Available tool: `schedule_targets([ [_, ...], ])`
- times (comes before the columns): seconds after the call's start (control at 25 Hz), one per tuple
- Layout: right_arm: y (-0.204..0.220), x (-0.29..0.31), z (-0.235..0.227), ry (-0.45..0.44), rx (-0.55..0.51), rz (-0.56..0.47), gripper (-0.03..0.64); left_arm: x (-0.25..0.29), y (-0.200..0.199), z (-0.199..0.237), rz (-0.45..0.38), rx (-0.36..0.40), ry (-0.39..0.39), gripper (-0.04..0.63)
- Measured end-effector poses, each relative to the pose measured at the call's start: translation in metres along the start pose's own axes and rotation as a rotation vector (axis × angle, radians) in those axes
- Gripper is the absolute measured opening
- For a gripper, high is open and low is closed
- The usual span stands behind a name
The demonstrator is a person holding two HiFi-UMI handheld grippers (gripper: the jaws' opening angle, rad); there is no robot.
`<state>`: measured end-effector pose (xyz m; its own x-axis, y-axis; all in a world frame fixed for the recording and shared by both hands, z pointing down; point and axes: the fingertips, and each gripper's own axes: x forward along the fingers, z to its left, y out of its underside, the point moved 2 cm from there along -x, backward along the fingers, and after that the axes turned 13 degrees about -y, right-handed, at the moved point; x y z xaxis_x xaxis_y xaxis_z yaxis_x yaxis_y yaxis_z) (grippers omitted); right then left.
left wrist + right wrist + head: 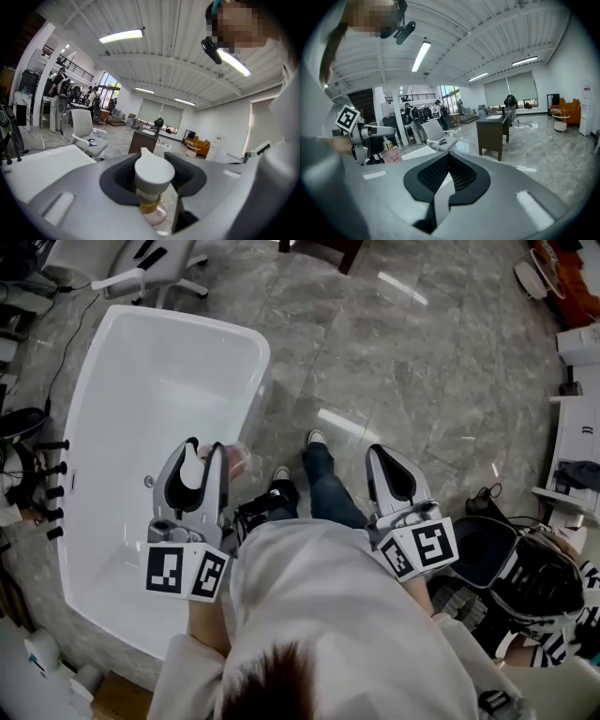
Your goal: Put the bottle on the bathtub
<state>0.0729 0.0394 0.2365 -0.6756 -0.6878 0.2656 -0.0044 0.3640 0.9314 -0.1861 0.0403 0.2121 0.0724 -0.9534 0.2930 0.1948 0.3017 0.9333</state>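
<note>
While the left tool [206,451] is pinching a pale pink translucent bottle [152,197], the right tool [382,457] is hanging empty.
The left tool's jaws are closing on the bottle's white cap [153,171], and the bottle is hanging in the air above the right-hand rim of the glossy white bathtub [141,381]; the right tool's jaws are pressing together on nothing, out over the grey marble floor [422,362].
</note>
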Motion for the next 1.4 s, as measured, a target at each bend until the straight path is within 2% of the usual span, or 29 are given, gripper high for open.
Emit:
schedule_targets([
  [0.24, -0.026, 0.027, -0.049, -0.063, -0.011, 0.020, -0.002, 0.040, -0.014, -0.018, -0.005, -0.015, -0.066, 0.199],
  [0.48, -0.045, 0.050, -0.099, -0.130, -0.028, 0.032, -0.002, 0.075, -0.029, -0.039, -0.044, -0.031, -0.137, 0.199],
  [0.8, -0.061, 0.071, -0.143, -0.206, -0.055, 0.035, -0.002, 0.104, -0.043, -0.056, -0.100, -0.037, -0.207, 0.199],
  [1.08, -0.062, 0.072, -0.163, -0.210, -0.039, 0.036, -0.002, 0.113, -0.051, -0.064, -0.114, -0.031, -0.233, 0.199],
  [1.4, -0.065, 0.071, -0.162, -0.201, -0.030, 0.027, -0.002, 0.117, -0.054, -0.069, -0.106, -0.030, -0.208, 0.199],
])
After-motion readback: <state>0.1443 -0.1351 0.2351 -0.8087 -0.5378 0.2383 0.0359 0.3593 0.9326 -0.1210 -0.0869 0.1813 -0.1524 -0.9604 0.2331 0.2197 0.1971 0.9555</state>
